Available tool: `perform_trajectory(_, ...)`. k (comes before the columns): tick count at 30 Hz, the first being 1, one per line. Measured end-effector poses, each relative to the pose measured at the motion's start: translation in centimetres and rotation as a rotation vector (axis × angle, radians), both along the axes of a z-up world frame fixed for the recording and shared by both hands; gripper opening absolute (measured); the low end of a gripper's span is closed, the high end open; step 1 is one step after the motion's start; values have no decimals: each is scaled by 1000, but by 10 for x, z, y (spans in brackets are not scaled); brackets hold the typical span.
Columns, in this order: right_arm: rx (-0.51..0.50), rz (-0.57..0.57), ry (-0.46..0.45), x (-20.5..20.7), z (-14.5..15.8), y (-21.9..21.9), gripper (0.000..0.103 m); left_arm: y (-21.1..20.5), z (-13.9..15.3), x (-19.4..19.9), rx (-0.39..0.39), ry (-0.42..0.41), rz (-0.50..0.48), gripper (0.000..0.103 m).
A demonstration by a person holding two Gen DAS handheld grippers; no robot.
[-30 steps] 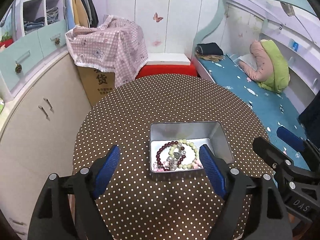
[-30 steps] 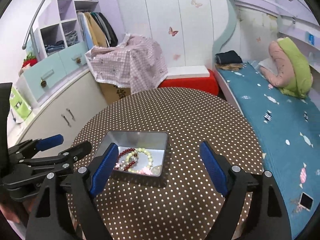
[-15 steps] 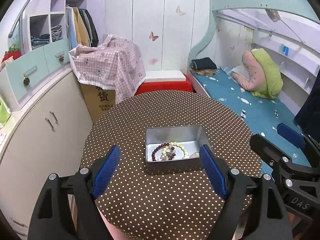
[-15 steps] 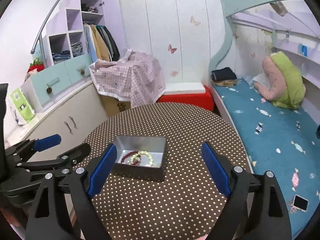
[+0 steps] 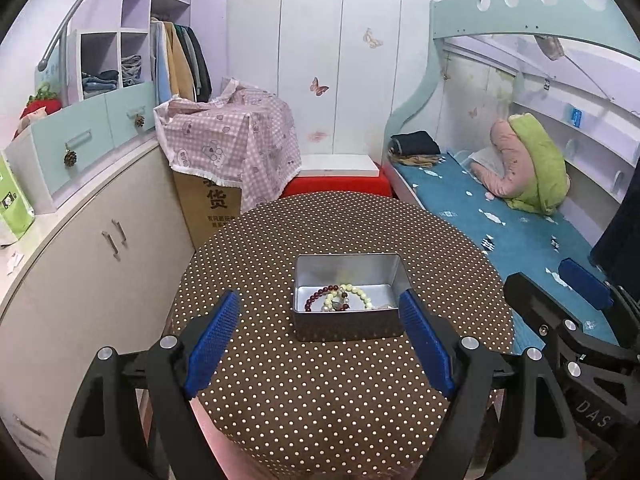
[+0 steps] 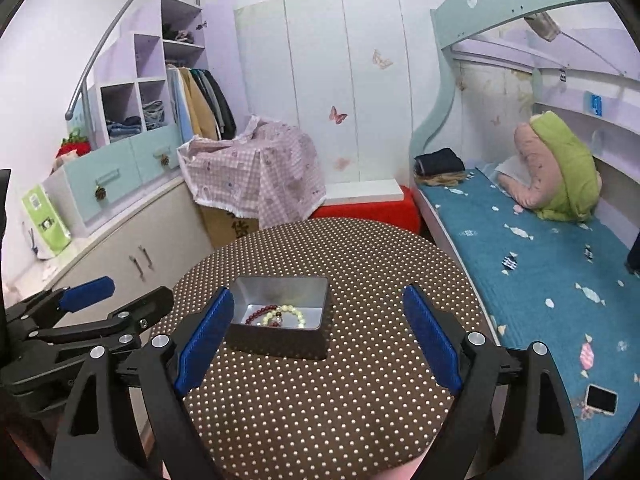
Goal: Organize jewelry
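A silver metal tin [image 5: 347,270] sits on the round brown polka-dot table [image 5: 340,380]; it also shows in the right wrist view [image 6: 280,340]. Inside lie a dark red bead bracelet [image 5: 318,298] and a pale green bead bracelet [image 5: 356,292], with the same bracelets in the right wrist view [image 6: 282,316]. My left gripper [image 5: 320,344] is open and empty, held above the table short of the tin. My right gripper [image 6: 318,344] is open and empty, to the right of the left gripper [image 6: 80,320].
A white cabinet [image 5: 92,248] stands left of the table. A cardboard box under a pink checked cloth [image 5: 236,148] and a red stool [image 5: 336,186] stand behind it. A bed with a blue sheet [image 6: 540,272] runs along the right, with a phone [image 6: 601,399] on it.
Both grippers have pulled back and up from the tin, which now looks smaller and farther away. Both stay open and empty. The jewelry rests in the tin.
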State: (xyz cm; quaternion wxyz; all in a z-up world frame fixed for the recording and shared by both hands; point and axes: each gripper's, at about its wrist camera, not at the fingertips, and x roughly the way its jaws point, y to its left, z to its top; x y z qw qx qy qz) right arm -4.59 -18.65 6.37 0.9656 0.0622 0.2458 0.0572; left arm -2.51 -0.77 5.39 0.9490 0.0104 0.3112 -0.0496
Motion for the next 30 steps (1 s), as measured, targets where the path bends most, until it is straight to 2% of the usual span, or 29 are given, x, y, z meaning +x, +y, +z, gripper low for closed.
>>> perform_trajectory(12, -18, -13, 4, -2, 0, 1, 84, 0, 0, -9, 11, -17, 8, 79)
perform_trajectory(30, -10, -18, 14, -3, -6, -3, 84, 3, -2, -9, -2, 5, 6, 79)
